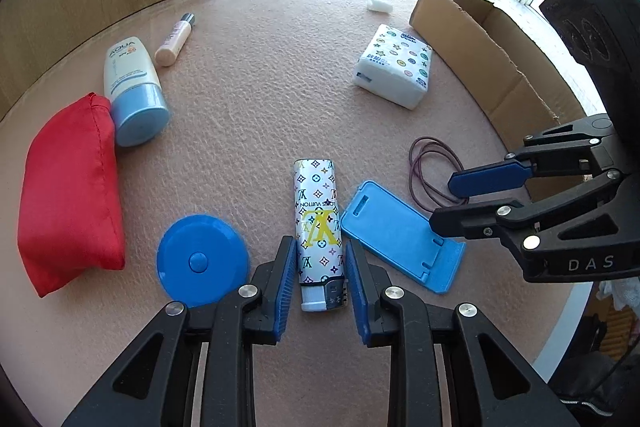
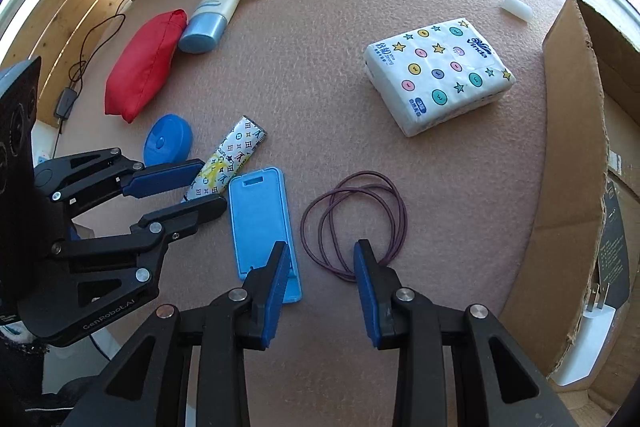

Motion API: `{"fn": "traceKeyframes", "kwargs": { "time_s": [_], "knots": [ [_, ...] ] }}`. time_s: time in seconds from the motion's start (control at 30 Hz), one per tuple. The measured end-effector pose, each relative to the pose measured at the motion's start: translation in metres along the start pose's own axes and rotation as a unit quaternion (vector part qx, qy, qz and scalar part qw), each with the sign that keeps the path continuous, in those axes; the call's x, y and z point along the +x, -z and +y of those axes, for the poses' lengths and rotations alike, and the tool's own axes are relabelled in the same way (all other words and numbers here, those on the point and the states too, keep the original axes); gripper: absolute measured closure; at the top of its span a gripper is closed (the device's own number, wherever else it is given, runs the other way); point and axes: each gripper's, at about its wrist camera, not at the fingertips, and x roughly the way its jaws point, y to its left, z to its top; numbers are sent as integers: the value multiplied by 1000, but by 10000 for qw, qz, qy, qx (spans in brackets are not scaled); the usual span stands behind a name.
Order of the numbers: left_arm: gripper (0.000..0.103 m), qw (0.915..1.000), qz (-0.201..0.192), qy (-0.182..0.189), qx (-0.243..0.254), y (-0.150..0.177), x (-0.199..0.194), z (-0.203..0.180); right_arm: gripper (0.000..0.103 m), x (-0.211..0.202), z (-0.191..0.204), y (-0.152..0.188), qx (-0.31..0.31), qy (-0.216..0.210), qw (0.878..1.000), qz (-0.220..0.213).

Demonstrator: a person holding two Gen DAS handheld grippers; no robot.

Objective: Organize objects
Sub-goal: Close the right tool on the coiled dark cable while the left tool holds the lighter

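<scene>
Left claw [image 1: 318,281] spread apart, straddling the lighter [image 1: 318,223] on the bench [image 1: 260,115], pads just beside its sides, contact not certain. Right claw [image 2: 322,285] also spread, empty, low over the bench between the blue stand [image 2: 262,223] and the purple band [image 2: 354,223]. Stand flat, just right of the lighter. Blue disc [image 1: 202,261] just left of the lighter; red pouch [image 1: 68,195] further left, touching the sunscreen [image 1: 134,93]. Pink tube [image 1: 174,41] beyond it. Tissue pack [image 1: 394,71] well apart, near the cardboard box [image 1: 492,51]. Small white cap [image 1: 379,5] at the far edge.
</scene>
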Motion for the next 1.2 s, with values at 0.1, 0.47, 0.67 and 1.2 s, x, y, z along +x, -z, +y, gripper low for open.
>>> {"fn": "traceKeyframes", "kwargs": {
  "time_s": [0.1, 0.47, 0.67, 1.2],
  "knots": [
    [77, 10000, 19, -47, 49, 0, 0, 0, 73, 0, 4, 3, -165, 130, 9998, -24],
    [78, 9998, 68, 57, -182, 37, -18, 11, 73, 0, 15, 14, -709, 420, 9966, 44],
    [78, 9992, 65, 122, -362, 51, -25, 15, 73, -2, 3, 12, -602, -45, 9976, 339],
    [65, 9997, 113, 30, -207, 52, -25, 4, 73, -9, 14, 43, -1693, 394, 9834, 530]
  ]
}}
